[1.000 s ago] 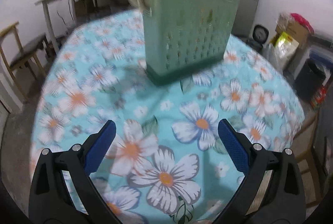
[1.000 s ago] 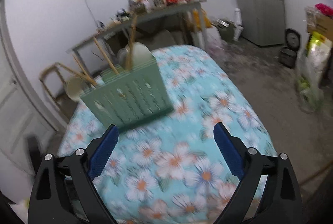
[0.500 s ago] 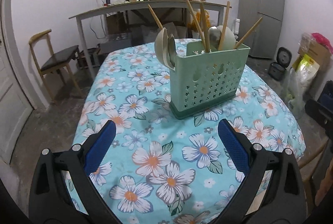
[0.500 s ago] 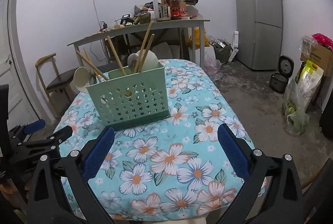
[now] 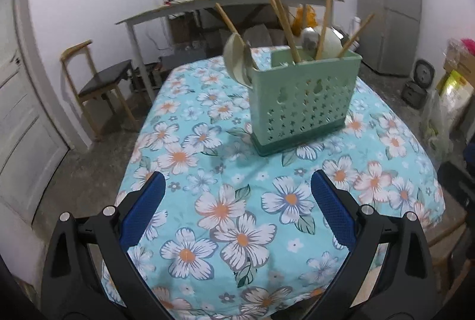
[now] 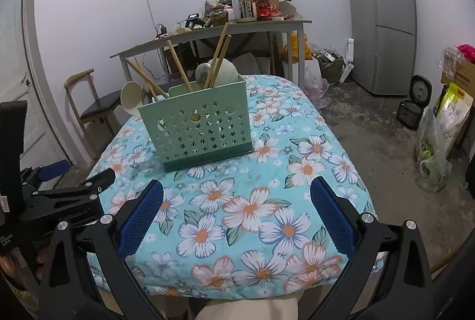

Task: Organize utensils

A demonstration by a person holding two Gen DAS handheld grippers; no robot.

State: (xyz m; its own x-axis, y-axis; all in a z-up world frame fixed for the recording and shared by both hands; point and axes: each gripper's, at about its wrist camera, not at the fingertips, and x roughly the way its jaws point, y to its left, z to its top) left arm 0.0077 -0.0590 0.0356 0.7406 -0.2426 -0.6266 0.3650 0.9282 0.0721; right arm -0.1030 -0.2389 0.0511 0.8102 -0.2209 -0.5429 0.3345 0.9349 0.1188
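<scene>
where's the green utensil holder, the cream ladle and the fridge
green utensil holder (image 6: 202,129), right wrist view, on its star-punched front wall
cream ladle (image 6: 130,98), right wrist view, on its bowl, left of the holder
fridge (image 6: 383,20), right wrist view, on its upper door

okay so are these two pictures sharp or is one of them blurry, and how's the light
Left wrist view: slight motion blur, soft on the green utensil caddy and the back table's clutter. Right wrist view: crisp; star holes in the caddy read clearly. Both: dim, flat indoor light, faint shadows, strong fisheye bending at the edges.
</scene>
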